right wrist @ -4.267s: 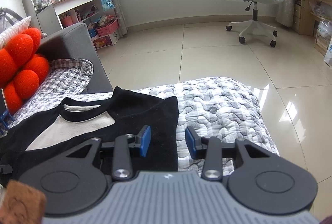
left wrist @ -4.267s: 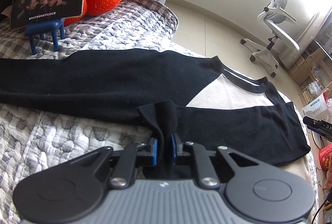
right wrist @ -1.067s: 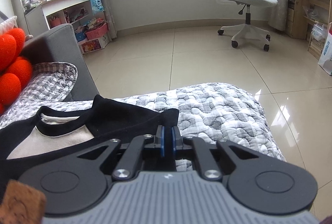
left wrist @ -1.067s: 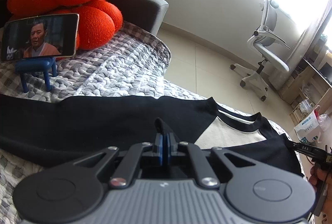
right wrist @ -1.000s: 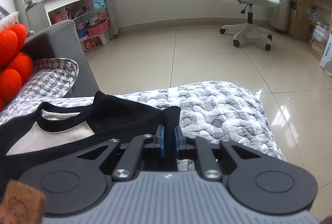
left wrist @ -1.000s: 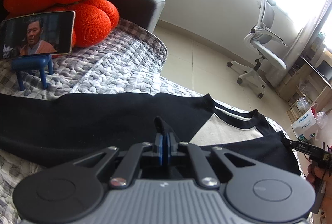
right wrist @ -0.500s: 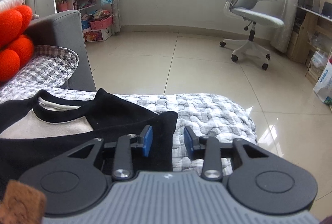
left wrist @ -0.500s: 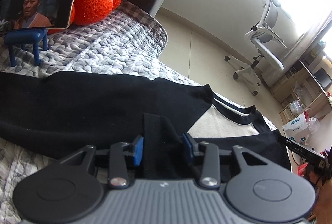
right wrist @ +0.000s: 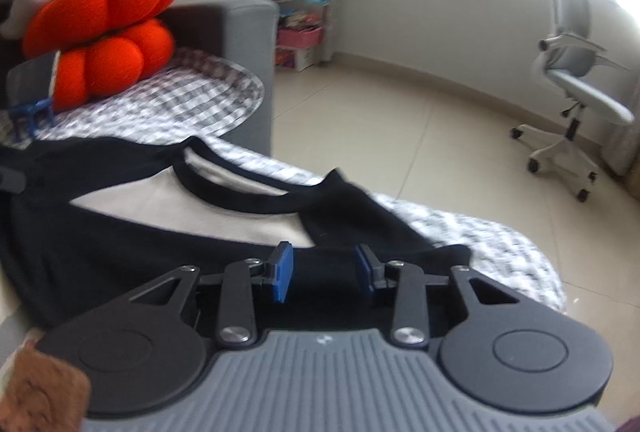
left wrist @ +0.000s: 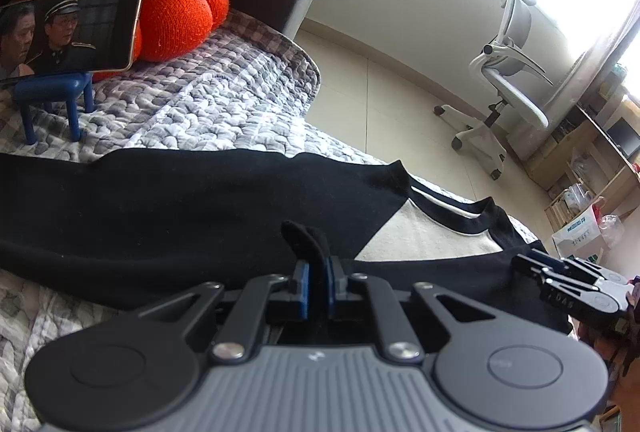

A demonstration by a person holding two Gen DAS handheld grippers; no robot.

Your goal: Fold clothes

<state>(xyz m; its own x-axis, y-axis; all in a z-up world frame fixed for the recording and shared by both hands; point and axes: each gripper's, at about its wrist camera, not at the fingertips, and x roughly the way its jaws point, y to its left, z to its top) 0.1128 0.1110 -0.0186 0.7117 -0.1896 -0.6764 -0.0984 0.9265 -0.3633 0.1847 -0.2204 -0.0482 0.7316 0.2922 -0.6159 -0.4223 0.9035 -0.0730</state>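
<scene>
Shirt (left wrist: 168,216) lies flat on my quilt (left wrist: 224,107), long axis 9 to 3 o'clock, collar toward 2. My left gripper (left wrist: 316,286) pinches its black fold; my right gripper (right wrist: 323,272) gapes wide, perhaps touching cloth. Phone (left wrist: 68,33) props at 10.

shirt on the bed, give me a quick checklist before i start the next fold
1. Left gripper grip: ok, shut on a pinch of black fabric of the shirt.
2. Right gripper grip: not ok, open, with black fabric between the blue pads but not clamped.
3. Shirt spread flat: ok, collar and pale chest panel lie smooth on the quilt.
4. Far sleeve placement: cannot tell, it runs out of the left wrist view.
5. Fold path toward the phone on its blue stand: ok, it stands apart from the shirt, beyond its far edge.
</scene>
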